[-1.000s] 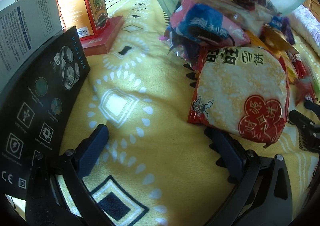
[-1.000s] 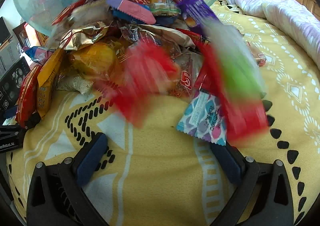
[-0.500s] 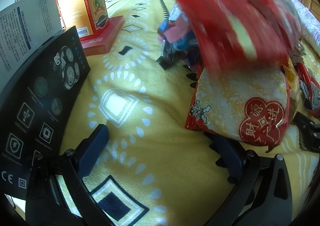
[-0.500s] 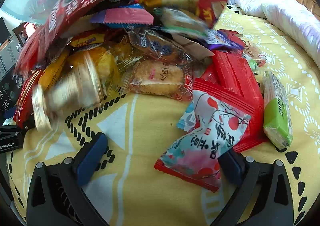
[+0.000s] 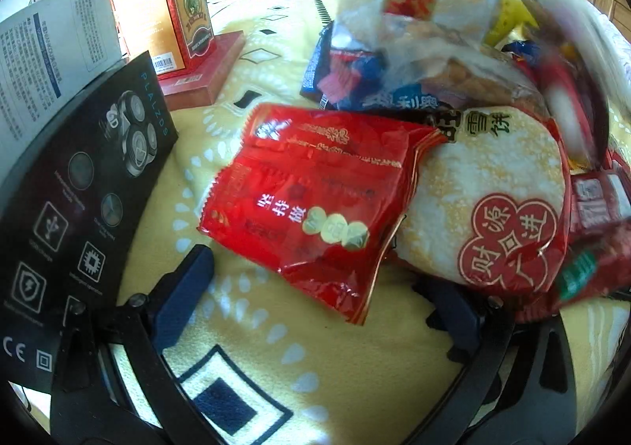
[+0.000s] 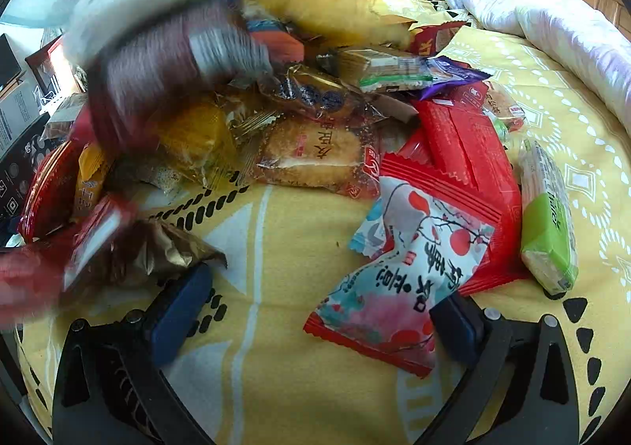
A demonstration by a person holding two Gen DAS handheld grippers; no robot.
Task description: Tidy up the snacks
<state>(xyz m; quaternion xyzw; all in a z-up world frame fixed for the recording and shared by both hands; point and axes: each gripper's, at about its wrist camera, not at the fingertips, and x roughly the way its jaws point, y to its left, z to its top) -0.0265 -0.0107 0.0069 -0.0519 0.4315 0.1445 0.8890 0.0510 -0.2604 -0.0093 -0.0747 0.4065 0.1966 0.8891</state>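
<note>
Change: more snacks have tumbled onto the pile [image 6: 299,121] since a second ago; a red packet [image 5: 315,200] now lies mid-frame on the yellow blanket [image 5: 276,358].
Left gripper [image 5: 319,311]: jaws apart, empty.
Right gripper [image 6: 315,311]: jaws apart, empty.
Meaning: sorting hasn't begun.

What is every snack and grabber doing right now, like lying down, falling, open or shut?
Left gripper: open, empty.
Right gripper: open, empty.
Red foil packet: lying flat, overlapping the rice cracker.
Round rice cracker pack: lying flat, sealed.
Green wafer bar: lying flat, apart from the pile.
Blossom-print candy packet: lying flat, sealed.
Maroon packet: blurred, tumbling.
Orange box: standing upright.
</note>
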